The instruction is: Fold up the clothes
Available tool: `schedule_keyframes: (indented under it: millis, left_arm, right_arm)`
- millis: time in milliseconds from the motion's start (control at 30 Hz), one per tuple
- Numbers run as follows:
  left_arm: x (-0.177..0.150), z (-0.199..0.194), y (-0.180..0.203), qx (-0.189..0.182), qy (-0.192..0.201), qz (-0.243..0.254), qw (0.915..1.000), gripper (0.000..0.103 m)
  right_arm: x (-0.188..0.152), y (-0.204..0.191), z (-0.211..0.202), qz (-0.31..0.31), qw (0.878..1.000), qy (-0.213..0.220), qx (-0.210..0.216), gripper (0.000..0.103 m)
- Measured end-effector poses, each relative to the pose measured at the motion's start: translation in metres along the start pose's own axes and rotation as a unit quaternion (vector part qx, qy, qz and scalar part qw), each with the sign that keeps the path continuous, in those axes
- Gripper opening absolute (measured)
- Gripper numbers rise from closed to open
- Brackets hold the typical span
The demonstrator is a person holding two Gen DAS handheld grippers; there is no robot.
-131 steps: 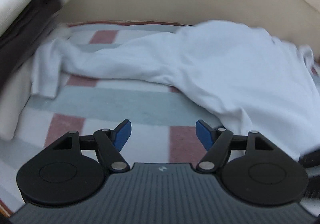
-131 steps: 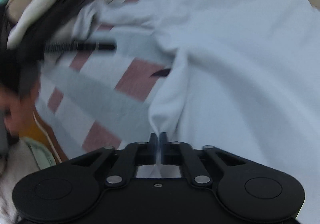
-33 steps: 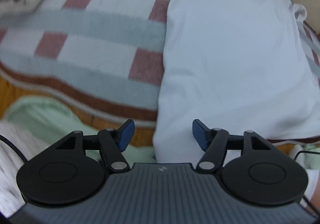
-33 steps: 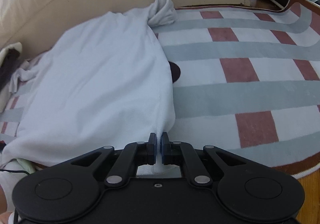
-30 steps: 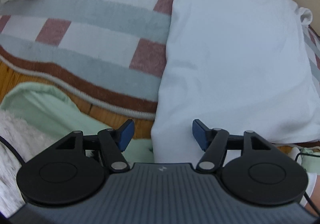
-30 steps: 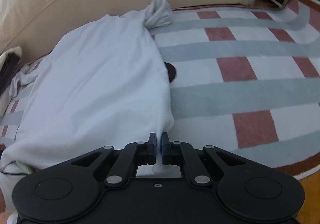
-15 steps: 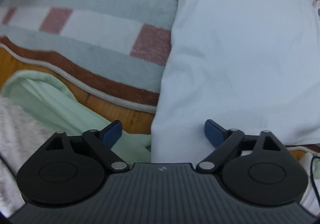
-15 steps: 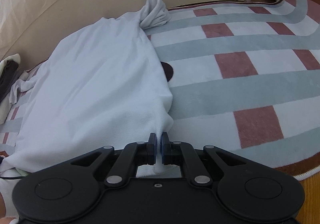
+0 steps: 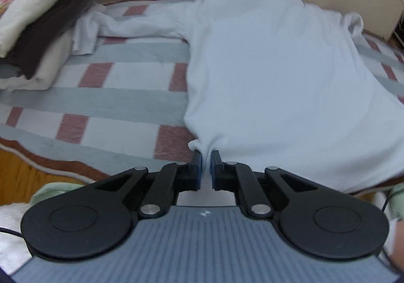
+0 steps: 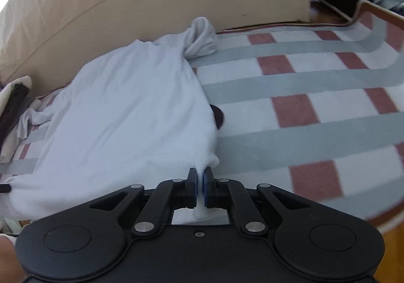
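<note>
A beige sofa [image 10: 141, 2] runs along the far side, and in front of it a rug [image 10: 315, 131] checked in grey, white and dull red covers the floor. Wooden floor [image 9: 22, 171] shows past the rug's near, brown-edged border.

Spread over the rug is the white shirt [image 9: 277, 75], lying mostly flat with its body stretching away from me toward the sofa. One sleeve [image 9: 106, 22] trails out to the left, rumpled at its end; the other sleeve [image 10: 200, 39] is bunched into a knot-like lump at the shirt's far right corner, close to the sofa base.

To the left sits a stack of folded clothes [image 9: 43, 17], cream with a dark brown piece between the layers, touching the end of the left sleeve.

My left gripper [image 9: 206, 165] has its fingers closing on the near left corner of the shirt's hem, with white cloth pinched between them and puckering just beyond the tips. My right gripper [image 10: 200, 187] has its fingers narrow and clamped on the near right corner of the same hem, the fabric gathered into the gap and drawn up off the rug.

A small dark spot [image 10: 219, 116] peeks out from beside the shirt's right edge; I cannot tell what it is.
</note>
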State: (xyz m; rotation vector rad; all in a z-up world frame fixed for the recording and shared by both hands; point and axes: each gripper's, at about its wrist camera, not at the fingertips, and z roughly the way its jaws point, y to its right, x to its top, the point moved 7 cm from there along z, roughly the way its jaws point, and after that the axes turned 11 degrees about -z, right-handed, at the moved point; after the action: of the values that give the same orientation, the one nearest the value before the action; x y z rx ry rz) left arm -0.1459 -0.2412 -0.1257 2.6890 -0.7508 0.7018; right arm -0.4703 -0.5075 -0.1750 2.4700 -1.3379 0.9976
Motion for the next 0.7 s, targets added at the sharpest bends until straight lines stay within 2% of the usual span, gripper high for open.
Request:
schedule_keyframes:
  millis: [133, 233, 333, 433, 533, 567, 600, 633, 667, 700]
  left_arm:
    - [-0.002, -0.034, -0.003, -0.008, 0.022, -0.010, 0.9997, 0.006]
    - [-0.013, -0.033, -0.011, 0.023, 0.011, 0.003, 0.9997, 0.006]
    - [-0.031, -0.023, -0.023, 0.046, -0.016, 0.001, 0.9988, 0.006]
    - [-0.048, -0.002, -0.034, 0.071, -0.045, -0.006, 0.9964, 0.004]
    - [-0.060, 0.021, -0.037, 0.091, -0.086, -0.010, 0.9921, 0.005]
    - [-0.062, 0.023, -0.036, 0.099, -0.096, -0.011, 0.9904, 0.008]
    - [-0.061, 0.019, -0.034, 0.110, -0.098, -0.004, 0.9891, 0.009]
    - [-0.060, 0.014, -0.032, 0.121, -0.100, 0.002, 0.9876, 0.016]
    - [-0.057, 0.009, -0.030, 0.129, -0.098, 0.007, 0.9868, 0.034]
    - [-0.051, 0.000, -0.029, 0.127, -0.085, 0.007, 0.9883, 0.045]
  right_arm:
    - [0.003, -0.007, -0.053, 0.003, 0.999, 0.035, 0.007, 0.005]
    - [-0.007, -0.014, -0.072, -0.017, 0.999, 0.038, 0.003, 0.005]
    - [-0.031, -0.018, -0.063, -0.022, 1.000, 0.012, 0.000, 0.005]
    - [-0.057, -0.014, -0.036, 0.000, 0.999, -0.032, 0.006, 0.005]
    - [-0.071, -0.018, -0.011, -0.014, 0.998, -0.064, 0.001, 0.006]
    - [-0.072, -0.020, -0.006, -0.025, 0.997, -0.072, -0.003, 0.008]
    - [-0.071, -0.023, -0.003, -0.033, 0.996, -0.078, -0.009, 0.013]
    - [-0.068, -0.023, -0.004, -0.033, 0.996, -0.083, -0.019, 0.015]
    - [-0.062, -0.022, -0.007, -0.023, 0.996, -0.085, -0.027, 0.029]
    - [-0.052, -0.022, -0.010, -0.012, 0.996, -0.080, -0.024, 0.050]
